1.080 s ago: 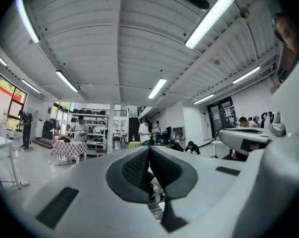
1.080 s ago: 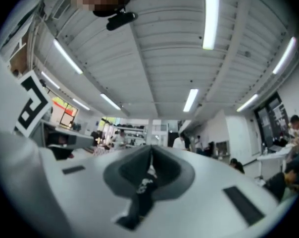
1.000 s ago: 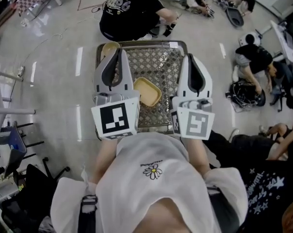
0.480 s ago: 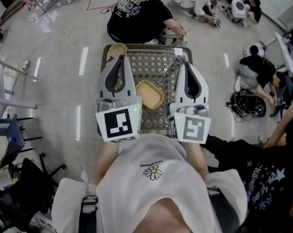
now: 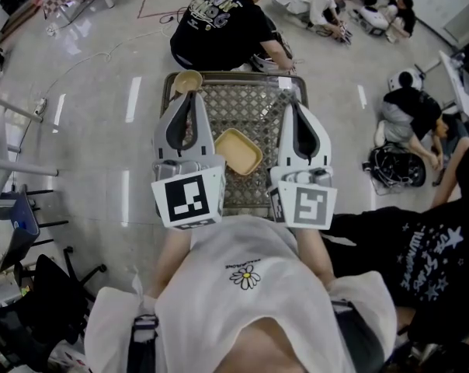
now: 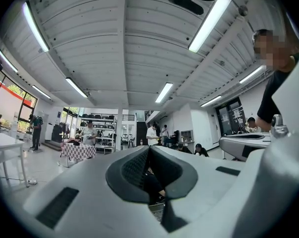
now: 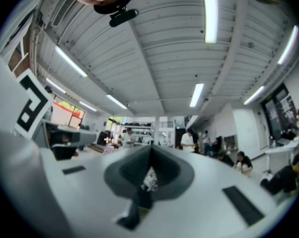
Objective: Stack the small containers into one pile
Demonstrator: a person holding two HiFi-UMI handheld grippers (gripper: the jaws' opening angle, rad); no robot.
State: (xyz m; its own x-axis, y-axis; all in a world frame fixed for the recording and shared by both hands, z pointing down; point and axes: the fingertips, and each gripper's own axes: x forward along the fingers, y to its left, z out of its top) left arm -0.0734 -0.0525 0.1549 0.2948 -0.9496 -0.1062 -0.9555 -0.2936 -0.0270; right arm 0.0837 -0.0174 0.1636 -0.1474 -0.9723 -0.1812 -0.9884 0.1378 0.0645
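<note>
A shallow yellow square container (image 5: 238,151) lies on the wire-mesh table top (image 5: 250,103), between my two grippers. A round beige bowl (image 5: 188,81) sits at the table's far left corner. My left gripper (image 5: 191,97) is held above the left side of the mesh, its tip just short of the bowl, jaws shut and empty. My right gripper (image 5: 294,106) hovers over the right side, also shut with nothing in it. Both gripper views look out level across the room: the left gripper (image 6: 148,150) and the right gripper (image 7: 150,150) each show closed pads.
A person in a black shirt (image 5: 223,22) crouches just beyond the table's far edge. More people sit on the floor at the far right (image 5: 409,111). A person in a dark star-print shirt (image 5: 421,263) stands close at my right. Chairs (image 5: 17,231) stand at the left.
Both grippers and the containers keep their places. The head view has tilted a little, and the person in the star-print shirt at my right has shifted.
</note>
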